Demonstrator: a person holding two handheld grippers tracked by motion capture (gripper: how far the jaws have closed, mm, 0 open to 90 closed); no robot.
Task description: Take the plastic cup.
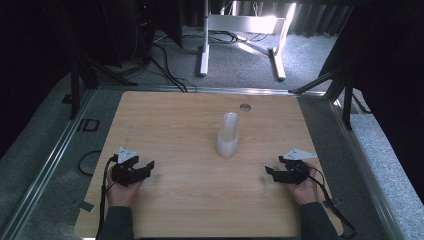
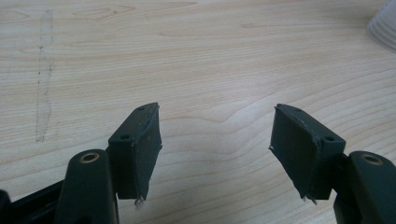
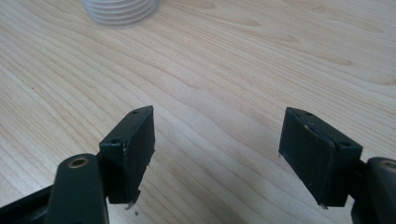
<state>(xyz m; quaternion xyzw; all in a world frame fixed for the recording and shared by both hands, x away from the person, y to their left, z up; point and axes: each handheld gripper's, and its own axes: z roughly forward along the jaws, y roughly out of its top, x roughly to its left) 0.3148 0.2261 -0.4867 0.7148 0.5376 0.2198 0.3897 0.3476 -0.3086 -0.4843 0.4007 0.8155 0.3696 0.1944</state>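
A: The room is dim, with grey carpet around a pale wood-grain counter, and cables and a white stand frame on the floor beyond its far edge.

B: And the tongs?

A: The left tongs rest low on the near left part of the counter, held in the person's left hand. In the left gripper view, the left tongs stand wide apart with only bare wood between the jaws. Nothing is gripped.

B: The other side?

A: The right tongs sit on the near right part, in the right hand, pointing inward toward the middle. In the right gripper view, the right tongs are also spread wide, with nothing between them.

B: Where is the thing they face?

A: A stack of clear plastic cups stands upright near the middle of the counter, farther from the person than both tongs and roughly between them. It is well apart from each. Its ribbed base shows at the top right corner of the left gripper view and at the top edge of the right gripper view.

B: Anything else on the counter?

A: A small round grommet hole near the far edge, just beyond the cups.
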